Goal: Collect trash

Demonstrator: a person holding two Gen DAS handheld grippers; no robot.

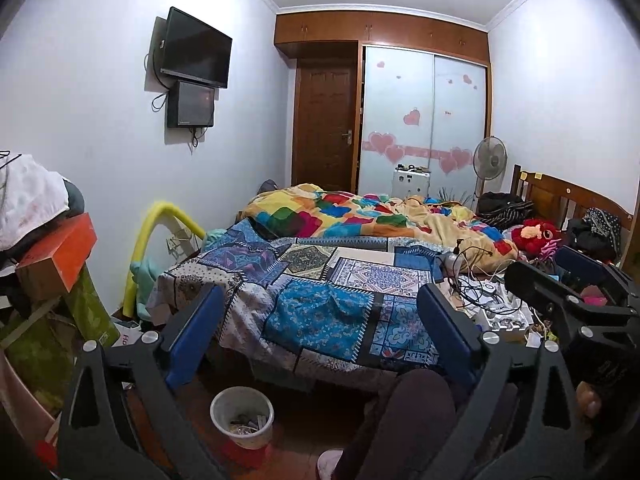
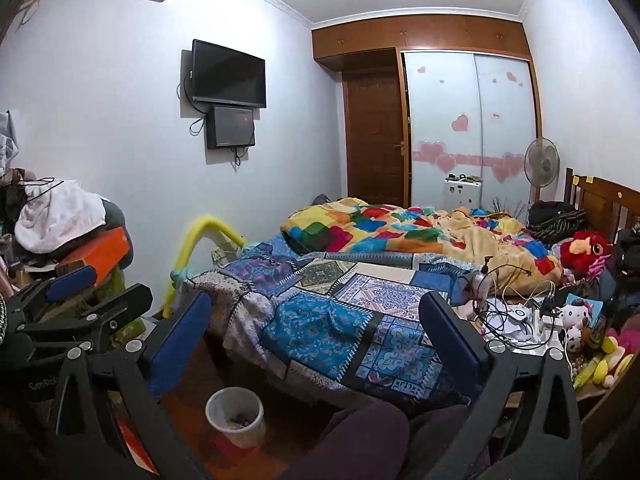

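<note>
Trash, small dark and pale scraps, is seen in a round white bin (image 1: 241, 416) on the floor just before the bed (image 1: 320, 280). No writing on the bin can be read. Above the bin, the left claw (image 1: 320, 340) and the right claw (image 2: 316, 344) are spread wide, nothing held.

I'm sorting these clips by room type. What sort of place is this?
A lived-in bedroom: a bed with a patchwork quilt, a sliding-door wardrobe, and a wall-mounted TV.
</note>
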